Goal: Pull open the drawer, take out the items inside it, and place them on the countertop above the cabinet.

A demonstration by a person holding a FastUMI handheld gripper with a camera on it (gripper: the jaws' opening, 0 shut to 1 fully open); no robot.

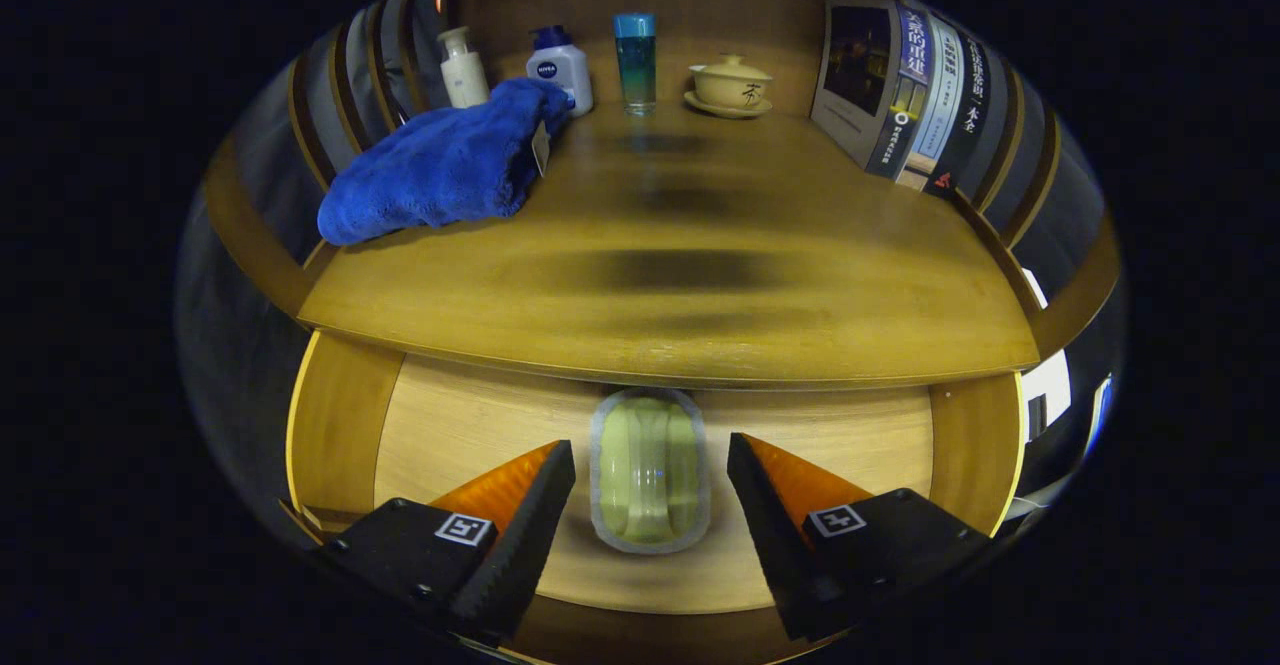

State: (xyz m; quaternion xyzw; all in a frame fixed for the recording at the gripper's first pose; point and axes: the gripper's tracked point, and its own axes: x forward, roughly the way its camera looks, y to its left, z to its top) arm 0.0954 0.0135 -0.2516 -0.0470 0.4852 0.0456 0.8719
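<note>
Countertop point(700, 275) was smooth wood w/ a soft sheen; open drawer point(480, 415) had paler, matt wood inside. Item in drawer, a packet point(650, 470), looked like glossy clear plastic, lying between the spread gripper point(651, 485) fingers, not touched; finger pads point(530, 505) were ribbed, matt. Far left: blue towel point(440, 165), plush, fuzzy cloth; two plastic bottles point(560, 65), smooth. Far centre: tumbler point(635, 60), glassy, see-through; lidded cup point(732, 83), glazed ceramic. Far right: books point(900, 95), glossy paper covers.
</note>
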